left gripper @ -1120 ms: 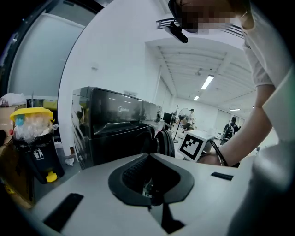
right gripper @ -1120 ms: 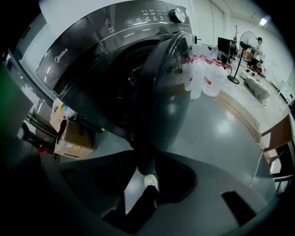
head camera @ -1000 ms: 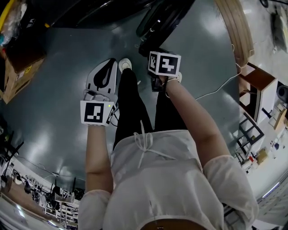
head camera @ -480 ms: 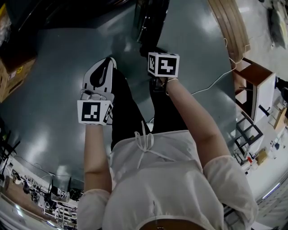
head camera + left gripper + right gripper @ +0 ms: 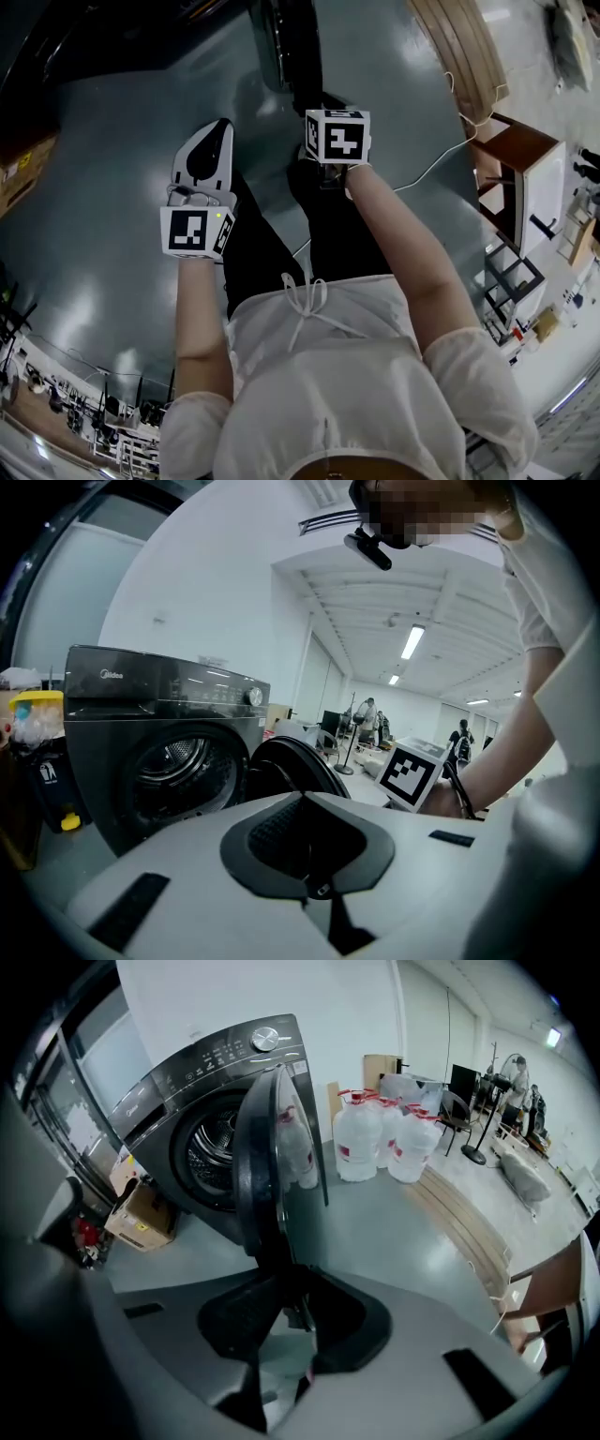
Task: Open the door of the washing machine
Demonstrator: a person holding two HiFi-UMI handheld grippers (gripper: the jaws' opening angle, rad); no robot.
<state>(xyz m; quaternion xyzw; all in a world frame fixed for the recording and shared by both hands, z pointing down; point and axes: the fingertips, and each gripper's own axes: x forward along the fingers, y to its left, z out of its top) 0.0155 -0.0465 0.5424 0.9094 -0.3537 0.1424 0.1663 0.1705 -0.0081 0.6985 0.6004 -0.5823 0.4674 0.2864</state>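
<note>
The door (image 5: 267, 1166) stands swung wide off the dark washing machine (image 5: 159, 752), badged Midea. The right gripper (image 5: 295, 1321) hangs near its edge with jaws a crack apart, empty. The left gripper (image 5: 319, 888) has its jaws pressed together. Glossy grey floor (image 5: 112, 187), with water jugs (image 5: 375, 1138) beyond.

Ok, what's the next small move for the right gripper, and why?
Probably open the right gripper and back off: the door already stands wide, the drum is exposed, and the door's edge sits between the jaws, grip unclear.
</note>
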